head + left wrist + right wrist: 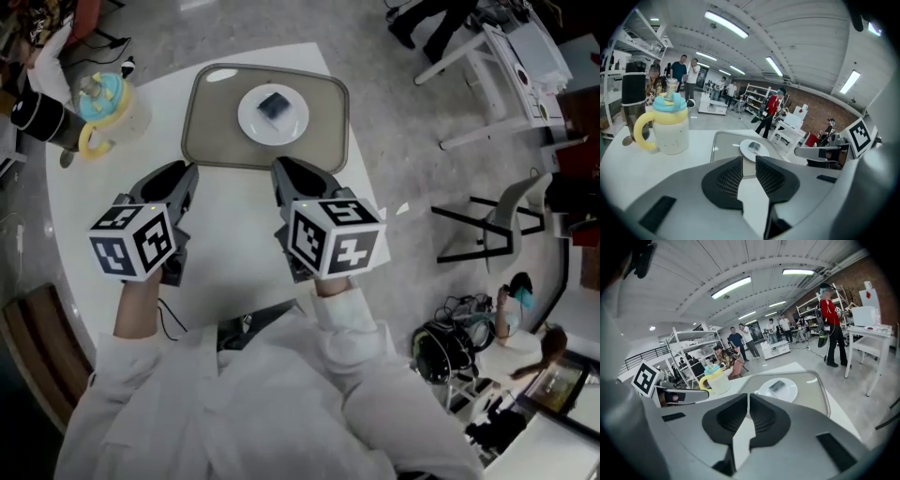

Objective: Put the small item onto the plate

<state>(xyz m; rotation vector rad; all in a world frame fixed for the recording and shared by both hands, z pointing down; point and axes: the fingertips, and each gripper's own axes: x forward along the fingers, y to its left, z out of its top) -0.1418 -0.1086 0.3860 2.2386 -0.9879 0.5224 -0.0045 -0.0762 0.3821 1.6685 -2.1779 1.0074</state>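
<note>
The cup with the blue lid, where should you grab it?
Probably the yellow handle: the cup stands upright and the loop sticks out sideways, clear of the wide round body. Come in level from the handle's side and close the jaws across the loop.

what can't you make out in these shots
- Small item on the plate: too small in every view to say what it is.
- Tray, near edge: left gripper view, hidden behind the left tool.
- Cup contents: all views, covered by its lid.
- Table, near edge: head view, covered by the person's sleeves.
</note>
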